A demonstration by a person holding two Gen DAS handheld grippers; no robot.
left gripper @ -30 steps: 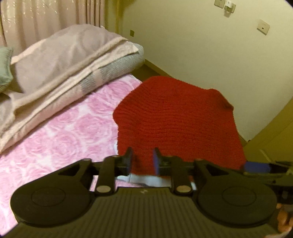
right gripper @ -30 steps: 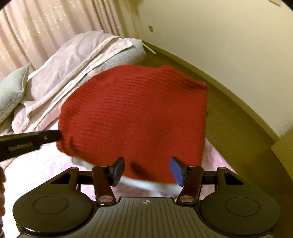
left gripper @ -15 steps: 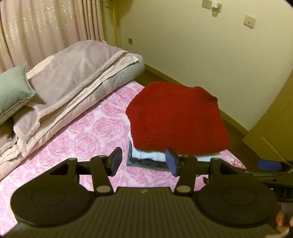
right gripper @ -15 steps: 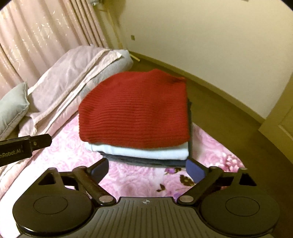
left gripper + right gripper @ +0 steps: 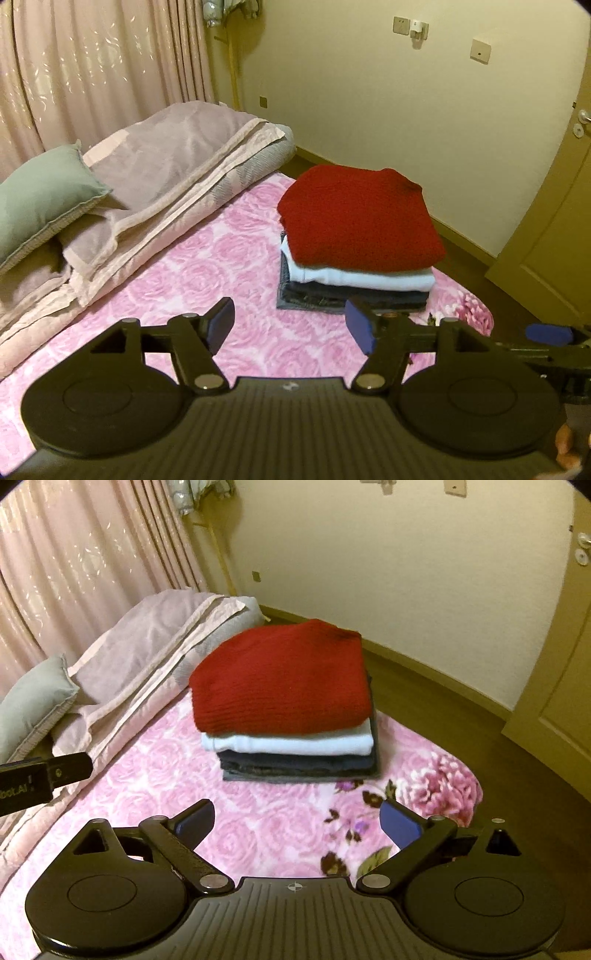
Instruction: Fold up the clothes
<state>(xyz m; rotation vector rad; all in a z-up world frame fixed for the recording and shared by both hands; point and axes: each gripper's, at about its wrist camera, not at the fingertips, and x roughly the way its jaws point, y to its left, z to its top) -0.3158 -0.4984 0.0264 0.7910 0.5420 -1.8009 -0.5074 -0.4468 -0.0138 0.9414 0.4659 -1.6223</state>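
Observation:
A folded red knit sweater [image 5: 354, 218] [image 5: 280, 679] tops a stack on the pink rose blanket [image 5: 207, 273] [image 5: 258, 827]. Under it lie a folded white garment [image 5: 362, 278] [image 5: 288, 744] and dark folded jeans [image 5: 317, 297] [image 5: 299, 768]. My left gripper [image 5: 290, 326] hovers short of the stack, its jaws opening with nothing between them. My right gripper [image 5: 297, 821] is held back from the stack too, jaws wide open and empty. The left gripper's body [image 5: 40, 779] shows at the left edge of the right wrist view; a blue pad of the right gripper [image 5: 548, 334] shows at the right of the left wrist view.
Folded mauve and pink bedding [image 5: 166, 177] [image 5: 147, 642] and a green pillow [image 5: 40, 195] [image 5: 33, 701] lie at the left. Pink curtains [image 5: 92, 74] hang behind. A cream wall [image 5: 369, 92], wooden floor [image 5: 424, 694] and a door [image 5: 554, 221] bound the right side.
Both grippers have let go of the red sweater, opened and drawn back and up. The sweater now rests on the stack, whose white and dark layers have come into view.

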